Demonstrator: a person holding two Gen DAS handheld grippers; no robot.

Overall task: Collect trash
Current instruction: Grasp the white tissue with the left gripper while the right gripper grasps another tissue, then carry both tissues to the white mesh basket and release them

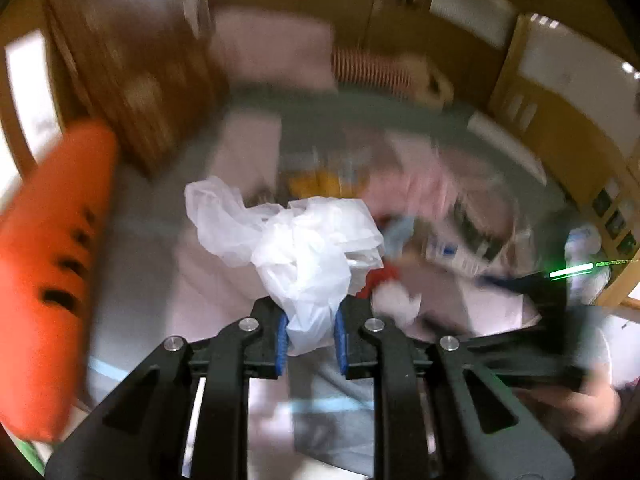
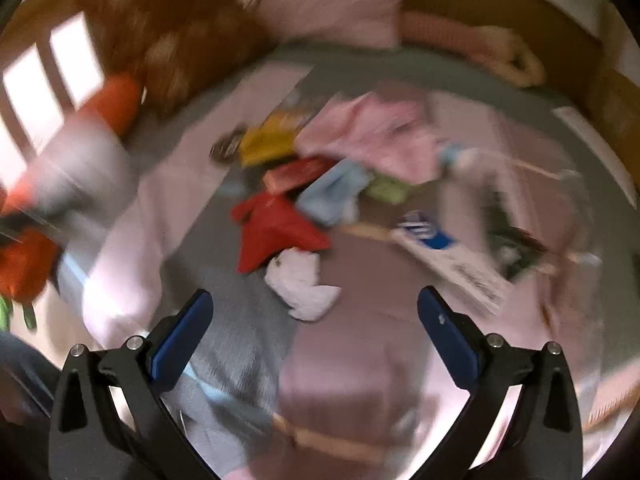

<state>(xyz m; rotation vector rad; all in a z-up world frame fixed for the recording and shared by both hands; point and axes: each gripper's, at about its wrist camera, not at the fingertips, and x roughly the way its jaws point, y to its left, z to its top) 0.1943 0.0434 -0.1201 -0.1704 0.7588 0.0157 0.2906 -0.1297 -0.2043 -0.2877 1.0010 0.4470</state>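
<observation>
My left gripper [image 1: 310, 316] is shut on a thin, crumpled white plastic bag [image 1: 308, 248], which bulges up and to the left from between the blue pads. In the right wrist view my right gripper [image 2: 315, 294] stands wide open above the bed, with nothing between its fingers. Just beyond its tips lies a crumpled white wad [image 2: 302, 284]. Behind it sit a red bag [image 2: 276, 232], a light blue piece [image 2: 332, 194], a yellow wrapper [image 2: 268, 142], a green scrap [image 2: 386, 192] and a white and blue carton [image 2: 440, 248]. Both views are blurred.
The litter lies on a bed with pink and grey bedding [image 2: 340, 380]. A pink cloth [image 2: 372, 136] is bunched behind the litter. An orange carrot-shaped cushion [image 1: 52, 260] stands at the left, with a wooden headboard [image 1: 132, 80] and a pink pillow [image 2: 328, 4] at the back.
</observation>
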